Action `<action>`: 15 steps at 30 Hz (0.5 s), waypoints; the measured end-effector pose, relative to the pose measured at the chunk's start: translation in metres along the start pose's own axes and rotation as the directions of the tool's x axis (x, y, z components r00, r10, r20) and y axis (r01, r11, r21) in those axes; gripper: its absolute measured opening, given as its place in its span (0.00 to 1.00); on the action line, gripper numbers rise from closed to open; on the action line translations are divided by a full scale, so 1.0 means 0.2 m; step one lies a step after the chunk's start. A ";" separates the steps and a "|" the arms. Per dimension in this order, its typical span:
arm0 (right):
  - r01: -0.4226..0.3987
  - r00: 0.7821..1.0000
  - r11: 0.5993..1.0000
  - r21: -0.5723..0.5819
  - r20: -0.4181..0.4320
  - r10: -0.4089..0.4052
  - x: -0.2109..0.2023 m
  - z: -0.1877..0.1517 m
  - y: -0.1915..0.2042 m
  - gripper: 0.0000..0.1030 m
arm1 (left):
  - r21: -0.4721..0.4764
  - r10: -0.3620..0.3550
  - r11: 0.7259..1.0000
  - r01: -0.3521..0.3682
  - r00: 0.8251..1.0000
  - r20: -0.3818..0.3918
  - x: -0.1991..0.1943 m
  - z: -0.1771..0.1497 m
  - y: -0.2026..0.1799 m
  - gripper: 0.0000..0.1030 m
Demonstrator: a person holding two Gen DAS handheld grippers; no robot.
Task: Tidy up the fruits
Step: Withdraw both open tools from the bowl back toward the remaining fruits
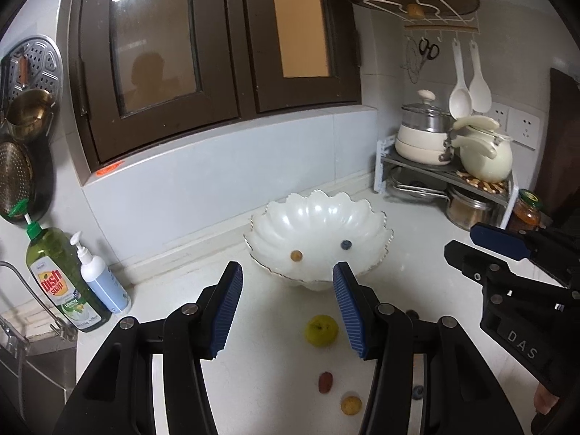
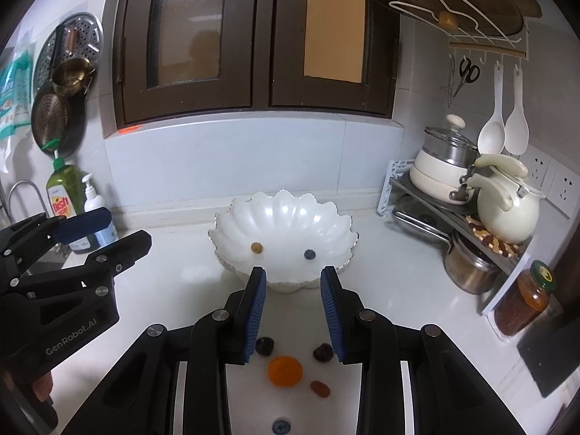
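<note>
**Mia:** What are the jaws doing?

**Ben:** The left gripper has its jaws spread wide. Nothing is between them. The right gripper has its jaws spread too, and they hold nothing.

**Mia:** What is close to them?

**Ben:** Under the left one, a green fruit sits on the white table. Near it are a small red fruit, a little yellow fruit and a blueberry. Under the right one I see an orange fruit, two dark fruits, a small red one and a blueberry.

**Mia:** Is that the same blueberry and the same red one?

**Ben:** I cannot tell. They may be.

**Mia:** And farther out?

**Ben:** The white shell bowl stands just past the jaws, by the wall. Two small things are already inside it: a brown-yellow berry and a blueberry. They lie apart.

**Mia:** So is the job done?

**Ben:** No. I think it has only begun. Two fruits are in the bowl, and many more lie on the table.

**Mia:** What is left?

**Ben:** I think each fruit on the table has to go in the bowl. The big ones look easy to pick up. The tiny ones may roll.
</note>
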State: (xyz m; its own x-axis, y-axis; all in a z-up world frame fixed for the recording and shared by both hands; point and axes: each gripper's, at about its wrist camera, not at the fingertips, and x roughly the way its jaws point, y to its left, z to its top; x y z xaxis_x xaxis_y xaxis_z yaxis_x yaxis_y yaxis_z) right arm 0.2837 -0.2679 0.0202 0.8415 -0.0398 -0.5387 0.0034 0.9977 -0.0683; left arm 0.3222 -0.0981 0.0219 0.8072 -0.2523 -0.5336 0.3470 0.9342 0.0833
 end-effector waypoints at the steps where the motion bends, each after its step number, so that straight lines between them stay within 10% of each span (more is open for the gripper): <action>1: -0.002 1.000 1.000 0.003 -0.006 0.002 0.00 -0.01 0.00 0.32 | 0.000 -0.005 1.000 0.005 1.000 -0.006 0.00 -0.01 0.00 0.50; 15: 0.018 0.999 1.000 0.020 -0.046 -0.017 -0.03 -0.19 0.00 0.32 | 0.006 -0.046 0.999 0.046 0.998 -0.037 -0.04 -0.18 -0.05 0.50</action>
State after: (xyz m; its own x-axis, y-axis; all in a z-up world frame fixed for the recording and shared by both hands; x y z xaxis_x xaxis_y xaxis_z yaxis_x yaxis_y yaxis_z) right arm 0.2584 -0.2707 -0.0081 0.8157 -0.0593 -0.5754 0.0292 0.9977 -0.0614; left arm 0.2941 -0.0956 -0.0053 0.7721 -0.2851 -0.5679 0.3866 0.9200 0.0637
